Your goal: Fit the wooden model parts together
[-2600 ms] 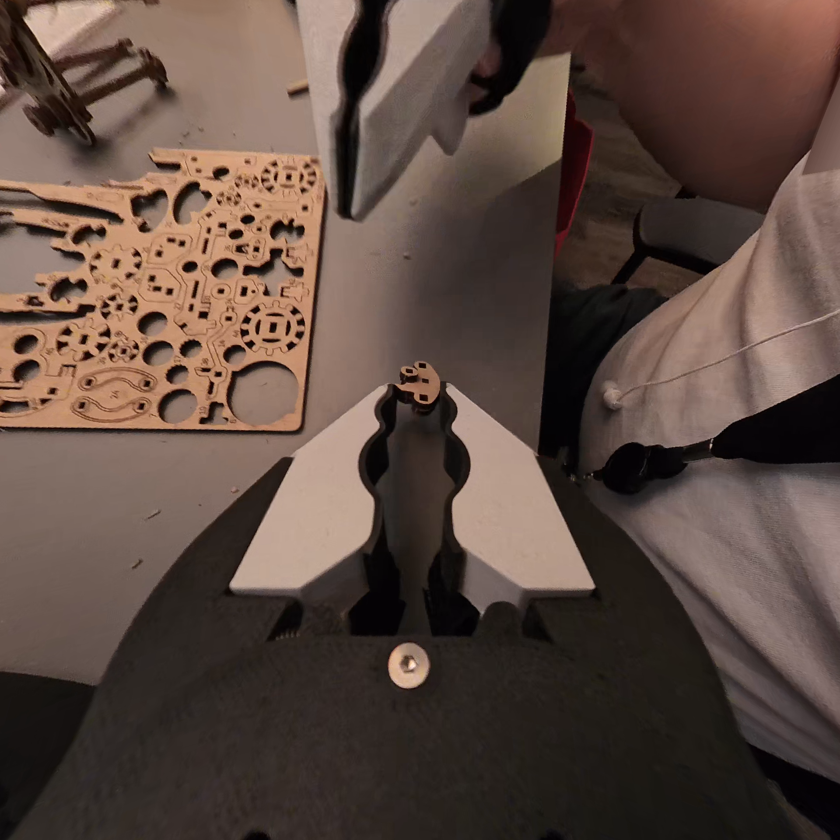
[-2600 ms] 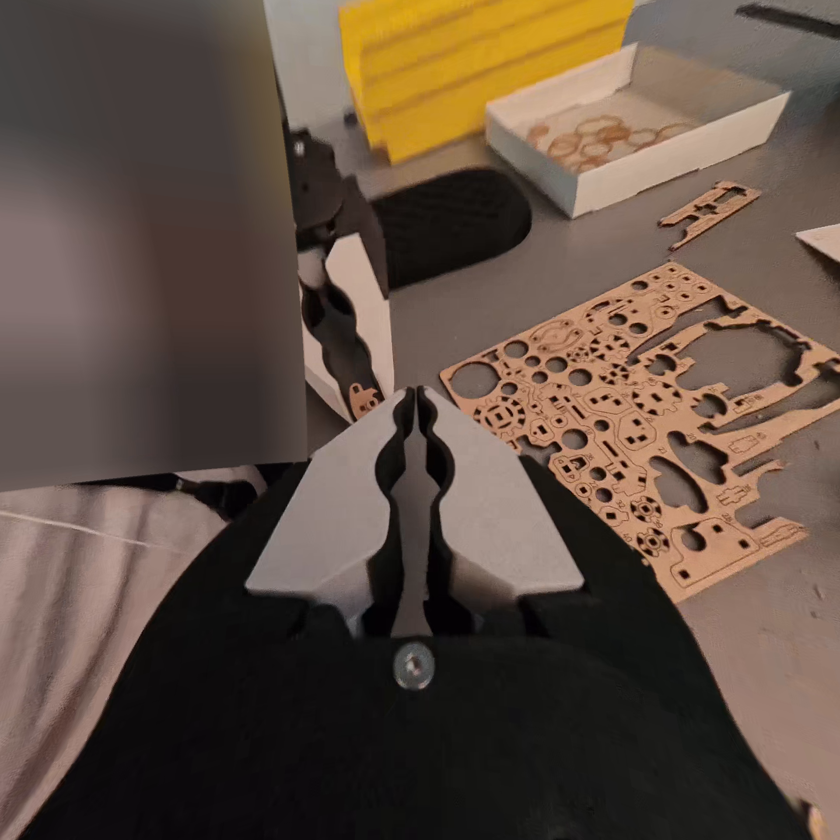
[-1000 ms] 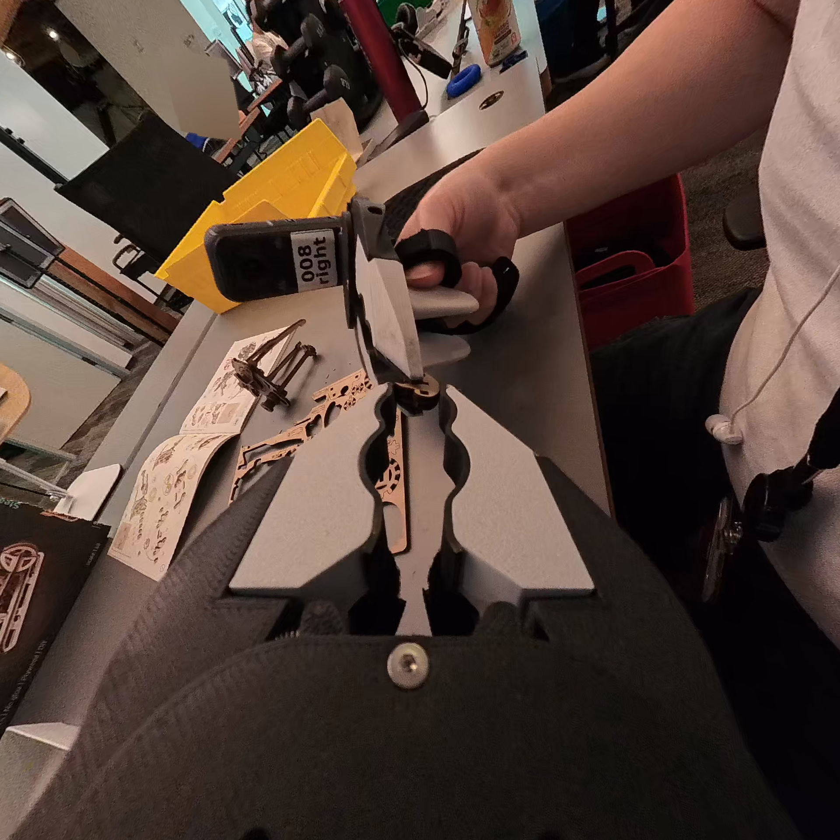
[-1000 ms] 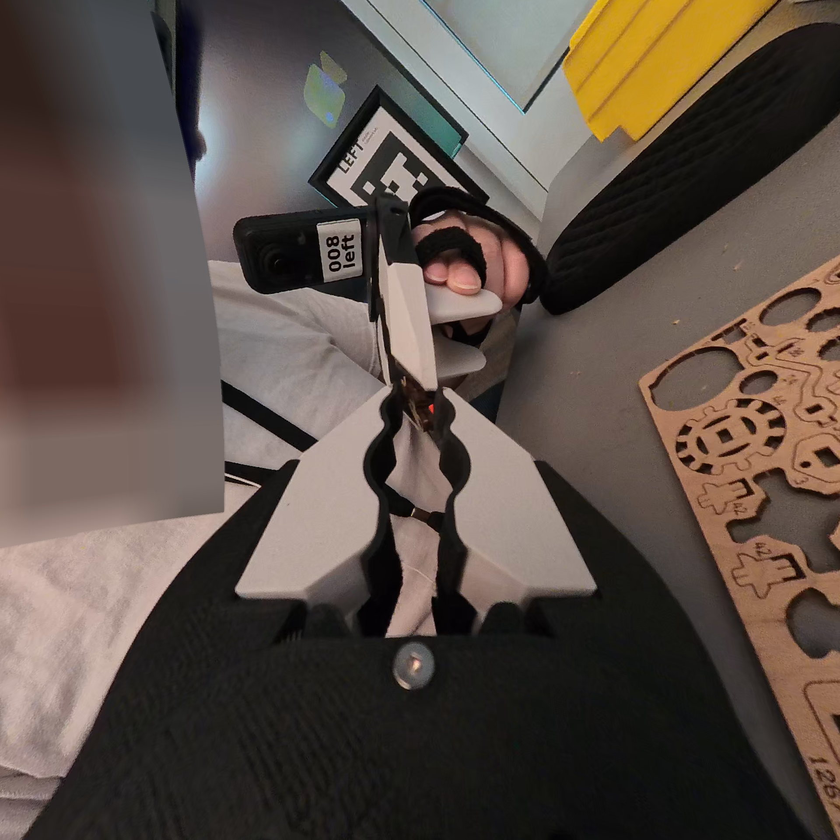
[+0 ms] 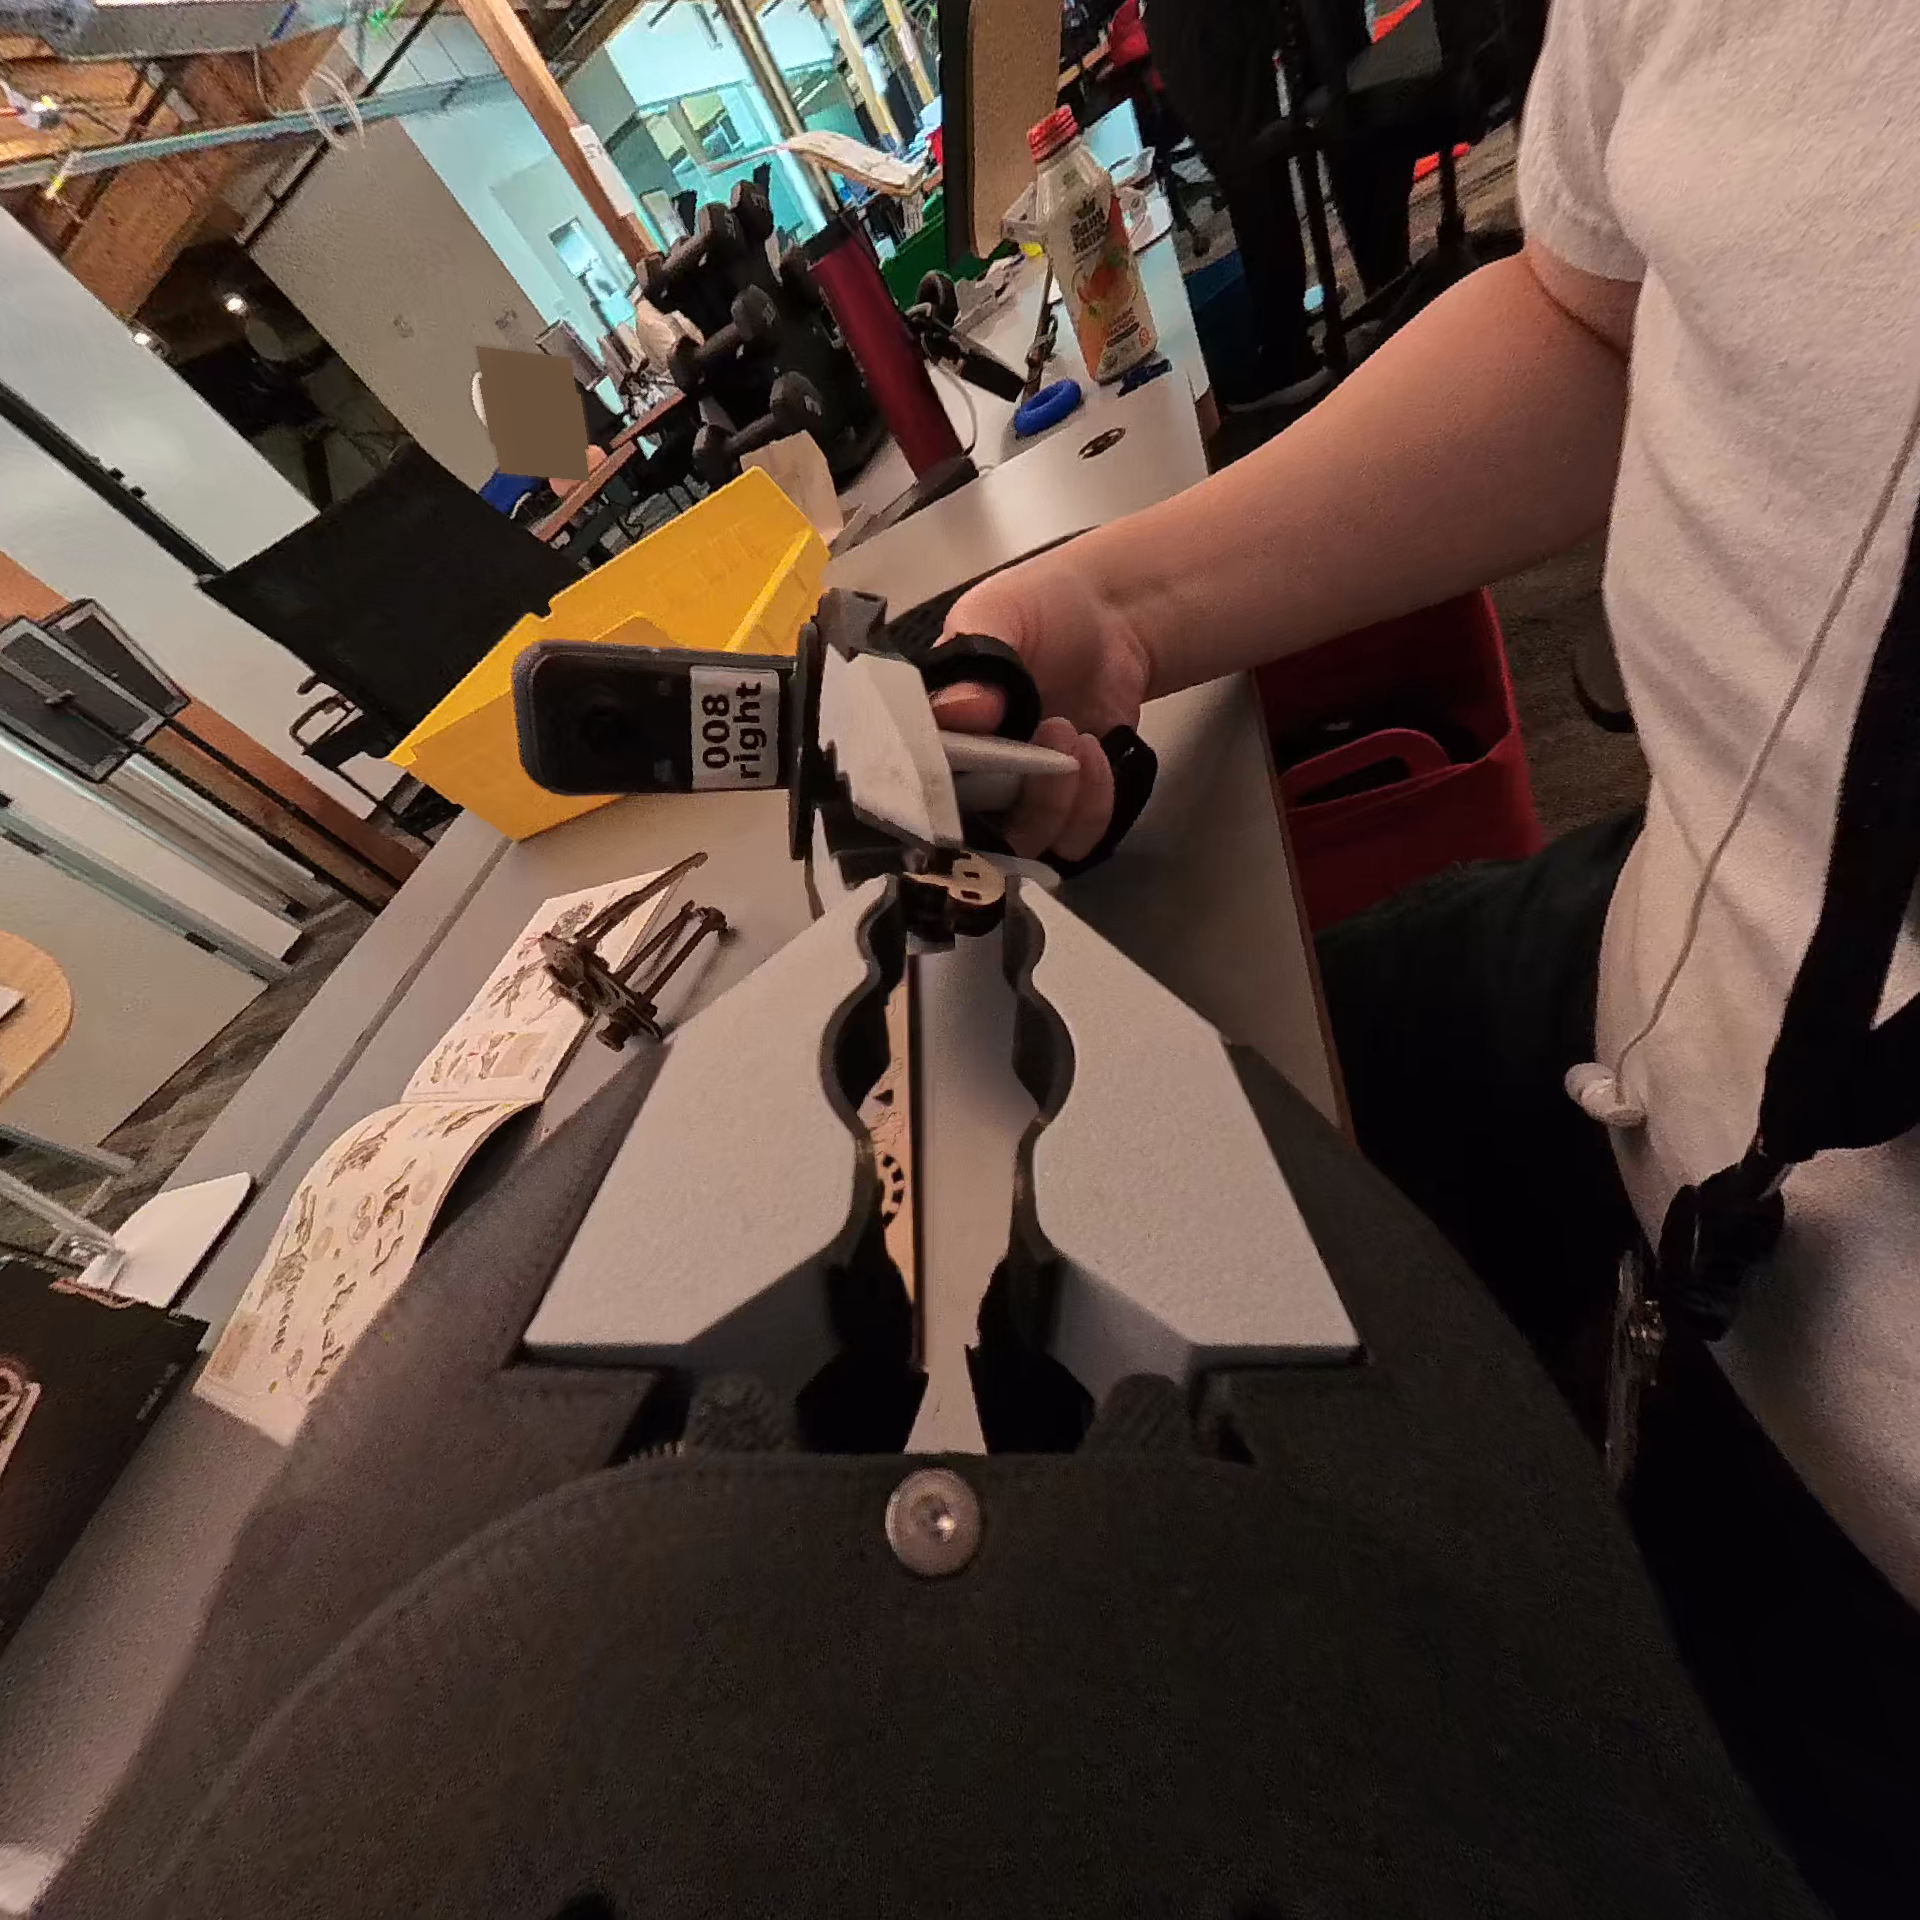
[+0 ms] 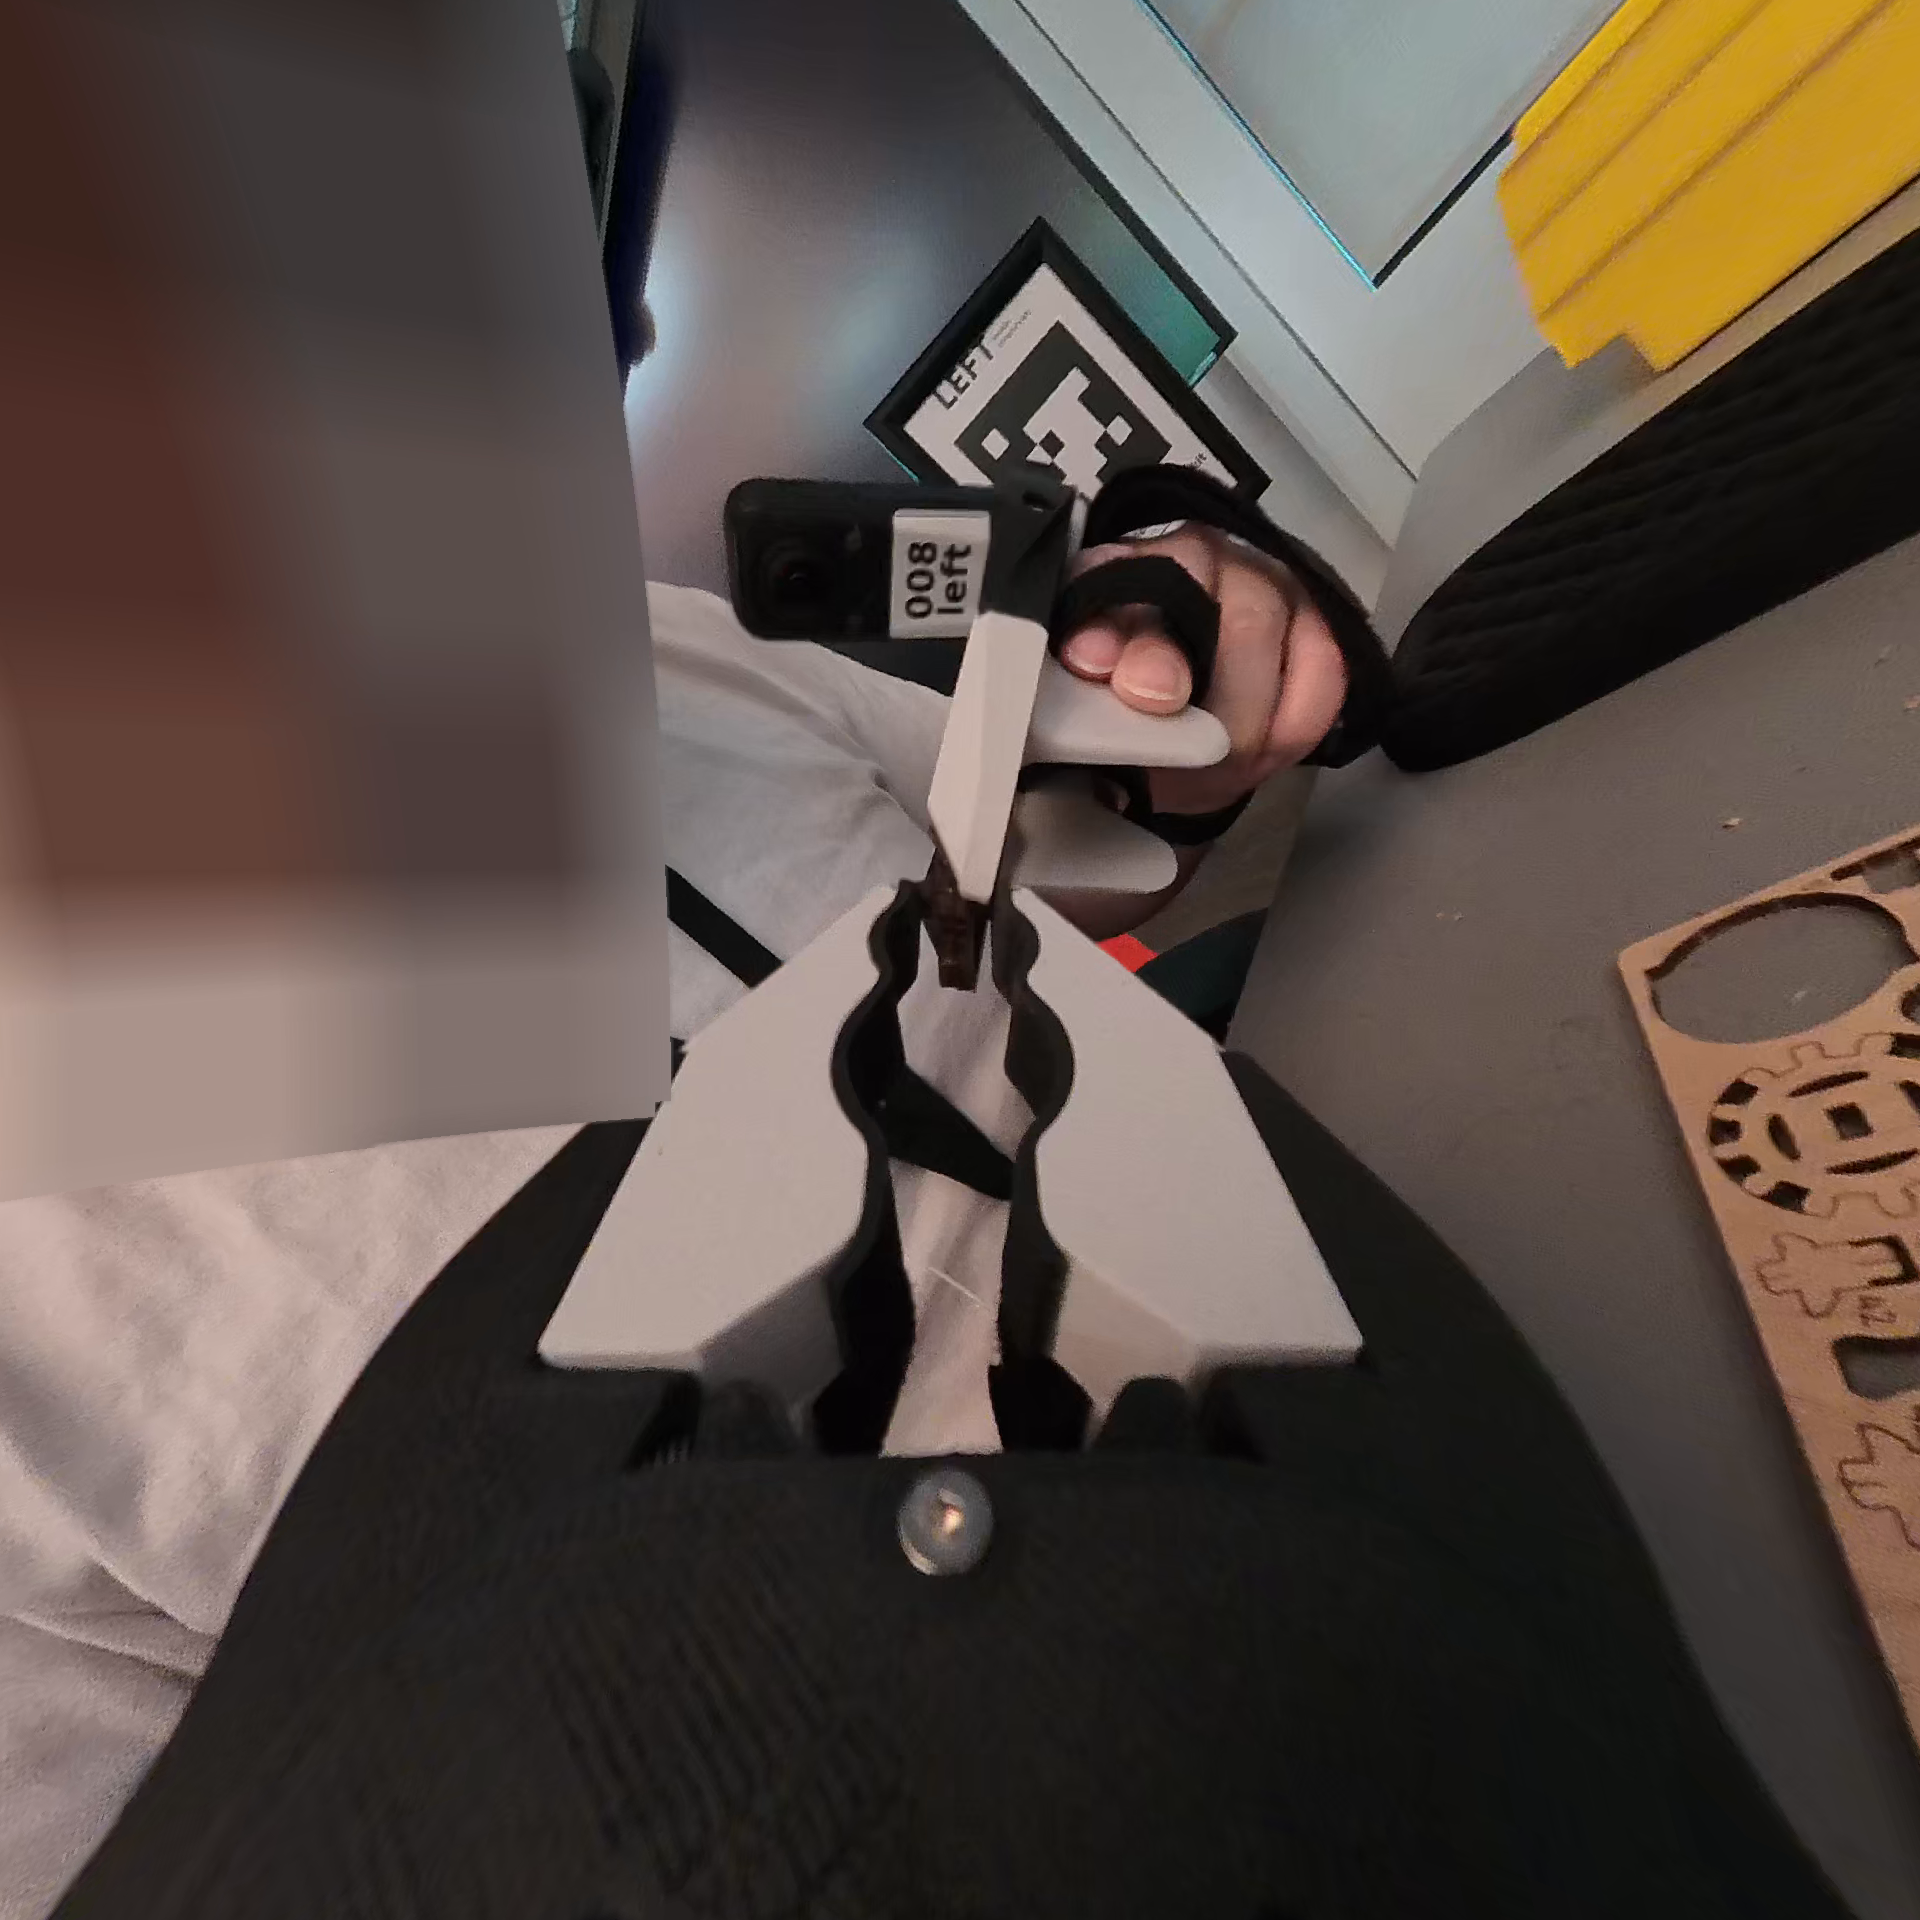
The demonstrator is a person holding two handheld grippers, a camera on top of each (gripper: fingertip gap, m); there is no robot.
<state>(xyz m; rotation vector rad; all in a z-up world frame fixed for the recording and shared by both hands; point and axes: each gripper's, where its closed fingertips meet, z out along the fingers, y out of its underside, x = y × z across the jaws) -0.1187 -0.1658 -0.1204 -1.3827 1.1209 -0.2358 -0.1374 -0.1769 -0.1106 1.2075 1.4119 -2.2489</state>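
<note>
Your left gripper (image 5: 951, 902) pinches the small wooden part (image 5: 954, 891) at its fingertips, and the part stands just above them. Your right gripper (image 6: 951, 914) meets it tip to tip from the far side, its jaws narrow around the same part, seen edge-on in the right wrist view; I cannot tell if they press it. Below the part lies the grey table (image 5: 1101, 499), with the cut wooden sheet (image 6: 1808, 1143), a booklet (image 5: 364, 1226) and a yellow bin (image 5: 665, 613) left of the part. Its long axis runs across your left gripper's fingers.

Wooden sheet (image 6: 1808, 1122) runs off the right edge; tongs hide the part's joint (image 6: 954, 935)
</note>
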